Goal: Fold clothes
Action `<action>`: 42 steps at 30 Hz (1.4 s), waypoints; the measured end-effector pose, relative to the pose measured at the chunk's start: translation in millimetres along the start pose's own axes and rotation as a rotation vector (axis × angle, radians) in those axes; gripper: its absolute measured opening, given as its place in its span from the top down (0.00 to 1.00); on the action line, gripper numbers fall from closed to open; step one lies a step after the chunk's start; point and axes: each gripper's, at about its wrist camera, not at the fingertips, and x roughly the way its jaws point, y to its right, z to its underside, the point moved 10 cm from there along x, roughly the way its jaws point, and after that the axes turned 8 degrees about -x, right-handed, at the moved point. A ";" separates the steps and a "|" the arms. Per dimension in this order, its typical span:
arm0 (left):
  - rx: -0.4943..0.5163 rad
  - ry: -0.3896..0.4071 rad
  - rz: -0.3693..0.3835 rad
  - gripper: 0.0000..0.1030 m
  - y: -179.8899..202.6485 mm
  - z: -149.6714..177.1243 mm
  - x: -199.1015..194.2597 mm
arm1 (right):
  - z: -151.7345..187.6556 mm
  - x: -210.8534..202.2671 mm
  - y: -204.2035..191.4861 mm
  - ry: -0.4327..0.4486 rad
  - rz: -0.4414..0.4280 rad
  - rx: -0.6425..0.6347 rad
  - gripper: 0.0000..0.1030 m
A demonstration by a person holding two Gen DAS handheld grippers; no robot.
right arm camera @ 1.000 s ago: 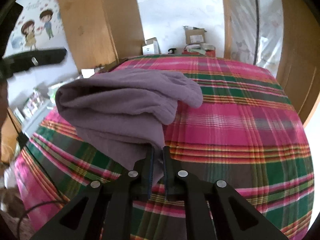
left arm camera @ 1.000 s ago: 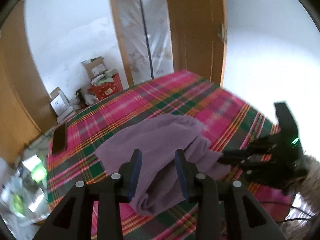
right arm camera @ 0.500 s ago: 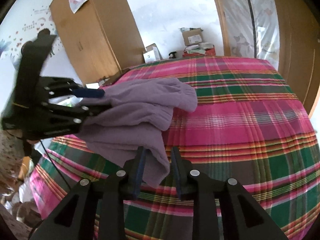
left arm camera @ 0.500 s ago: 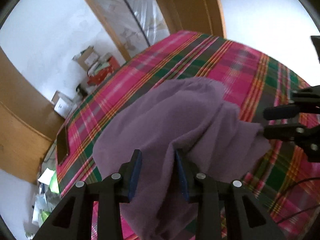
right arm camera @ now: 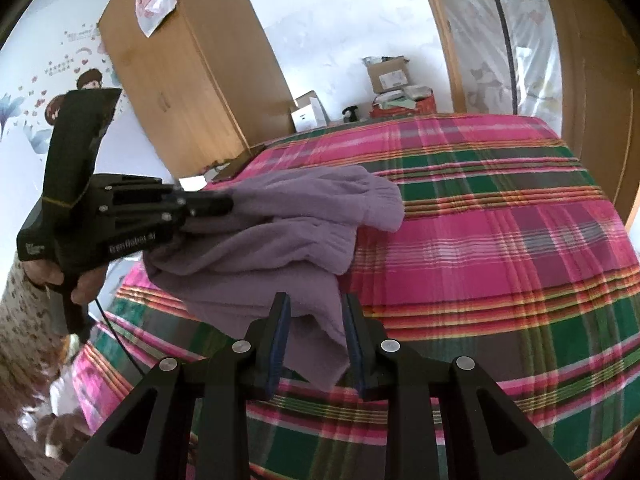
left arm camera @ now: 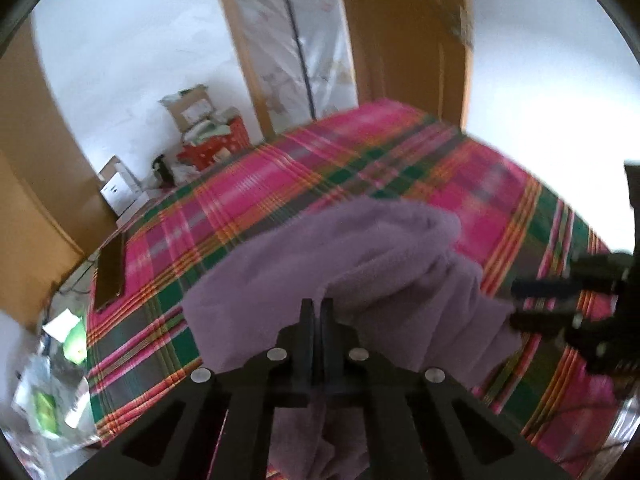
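Plaid bedspread (right arm camera: pixel 500 240) under purple garment (right arm camera: pixel 280 232); our left gripper (left arm camera: pixel 317 308) pinches its fold, right gripper (right arm camera: pixel 314 332) apart, loosely straddling its hanging corner.

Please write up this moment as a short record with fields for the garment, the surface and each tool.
garment: purple fleece garment, bunched in loose folds, partly lifted
surface: bed with a pink and green plaid cover
left tool: shut on a fold of the garment near its edge
right tool: fingers apart, a hanging corner of the garment between them, no visible pinch
other: dark flat object on the cover's far corner
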 end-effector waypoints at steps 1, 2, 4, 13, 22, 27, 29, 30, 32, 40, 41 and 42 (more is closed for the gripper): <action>-0.021 0.014 0.000 0.97 -4.6 -4.0 -2.8 | -1.0 0.6 -3.0 0.002 -0.014 0.005 0.72; -0.042 0.026 0.000 0.98 -8.8 -7.1 -5.5 | -2.2 1.8 -6.7 0.003 -0.028 0.005 0.70; -0.086 0.038 0.011 0.98 -18.1 -12.2 -7.4 | -3.7 4.0 -11.9 0.004 -0.033 0.003 0.65; -0.237 0.100 0.010 0.98 -54.6 -13.6 -19.9 | -22.5 11.0 -34.0 0.029 -0.150 0.087 0.57; -0.342 0.159 -0.007 0.98 -82.7 -4.1 -33.5 | -27.2 38.5 -62.9 -0.059 -0.275 0.191 0.57; -0.382 0.180 0.001 0.98 -94.0 5.0 -42.2 | -19.0 61.2 -70.7 -0.132 -0.324 0.305 0.57; -0.395 0.182 0.004 0.98 -97.4 8.9 -43.9 | -21.9 64.0 -71.7 -0.114 -0.335 0.334 0.56; -0.402 0.185 0.004 0.98 -99.5 11.0 -44.8 | -22.8 66.2 -70.3 -0.112 -0.335 0.355 0.56; -0.420 0.190 0.004 0.98 -104.1 15.3 -46.4 | -23.6 72.3 -67.1 -0.117 -0.335 0.404 0.56; -0.511 0.189 0.011 0.98 -127.3 33.1 -50.5 | -32.0 79.4 -57.0 -0.077 -0.215 0.399 0.94; -0.516 0.187 0.012 0.98 -129.2 35.1 -50.5 | -33.5 76.6 -55.8 -0.064 -0.206 0.391 0.95; -0.526 0.185 0.014 0.98 -131.6 37.6 -50.8 | -36.0 73.9 -55.3 -0.051 -0.194 0.375 0.96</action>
